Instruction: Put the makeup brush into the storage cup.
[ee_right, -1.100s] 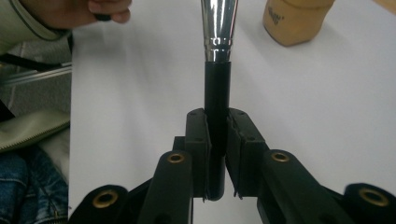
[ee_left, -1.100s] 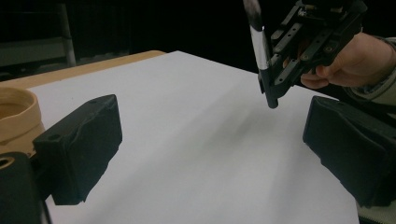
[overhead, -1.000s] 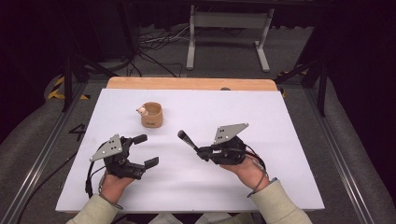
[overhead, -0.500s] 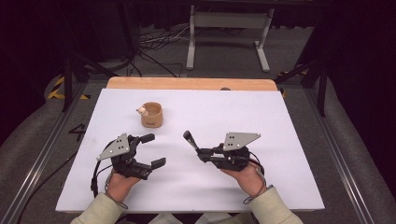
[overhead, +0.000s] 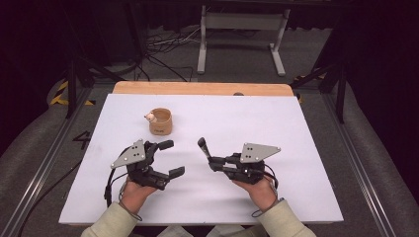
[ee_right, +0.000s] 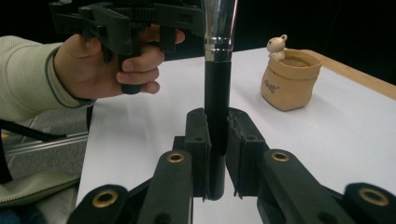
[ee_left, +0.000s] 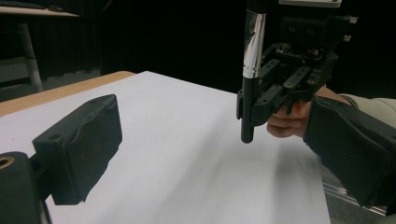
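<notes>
Both grippers have drawn nearer the person. Right gripper [overhead: 210, 159] clamps a black brush handle [ee_right: 217, 116]; left gripper [overhead: 170, 158] spread, empty.

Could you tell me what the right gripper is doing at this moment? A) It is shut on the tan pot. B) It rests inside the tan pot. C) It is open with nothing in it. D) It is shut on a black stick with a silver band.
D: in the right gripper view the right gripper has both jaws pressed against the black stick.

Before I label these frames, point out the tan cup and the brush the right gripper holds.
tan cup [overhead: 161, 122], high view, on its front wall.
brush [ee_right: 217, 100], right gripper view, on its black handle above the jaws.
</notes>
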The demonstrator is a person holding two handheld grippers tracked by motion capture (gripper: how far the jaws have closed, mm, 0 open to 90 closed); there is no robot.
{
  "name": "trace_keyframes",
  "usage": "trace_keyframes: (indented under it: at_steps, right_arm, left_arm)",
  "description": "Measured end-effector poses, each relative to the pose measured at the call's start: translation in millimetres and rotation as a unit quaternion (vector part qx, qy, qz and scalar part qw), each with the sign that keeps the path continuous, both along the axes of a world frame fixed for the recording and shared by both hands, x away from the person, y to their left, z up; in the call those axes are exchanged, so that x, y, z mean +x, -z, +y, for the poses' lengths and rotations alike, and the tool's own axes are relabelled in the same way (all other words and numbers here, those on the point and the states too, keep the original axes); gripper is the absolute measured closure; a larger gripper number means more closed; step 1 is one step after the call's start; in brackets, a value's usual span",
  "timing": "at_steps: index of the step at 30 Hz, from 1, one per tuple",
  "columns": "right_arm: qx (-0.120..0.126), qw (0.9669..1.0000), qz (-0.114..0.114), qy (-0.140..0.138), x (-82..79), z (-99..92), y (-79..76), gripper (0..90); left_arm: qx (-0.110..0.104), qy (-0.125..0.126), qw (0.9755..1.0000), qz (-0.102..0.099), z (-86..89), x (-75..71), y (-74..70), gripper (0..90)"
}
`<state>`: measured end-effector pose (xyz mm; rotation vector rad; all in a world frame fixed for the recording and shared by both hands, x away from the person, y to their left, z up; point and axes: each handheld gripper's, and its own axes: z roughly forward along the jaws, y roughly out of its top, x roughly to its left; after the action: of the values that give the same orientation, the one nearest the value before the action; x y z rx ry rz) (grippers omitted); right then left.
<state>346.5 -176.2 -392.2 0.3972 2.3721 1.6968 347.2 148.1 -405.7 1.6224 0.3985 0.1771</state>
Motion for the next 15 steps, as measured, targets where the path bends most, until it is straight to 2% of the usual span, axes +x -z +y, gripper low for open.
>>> trace_keyframes:
  at_steps: [7, 15]
  right_arm:
    - [0.002, 1.0000, -0.001, 0.002, -2.2, 3.7, 4.4, 79.7]
    - [0.002, 1.0000, -0.002, 0.005, -4.0, 6.4, 8.6, 79.7]
  left_arm:
    - [0.000, 0.008, 1.0000, 0.004, -11.8, 2.8, -3.9, 5.2]
    - [-0.010, 0.024, 0.9996, 0.008, -28.4, 5.9, -7.9, 6.6]
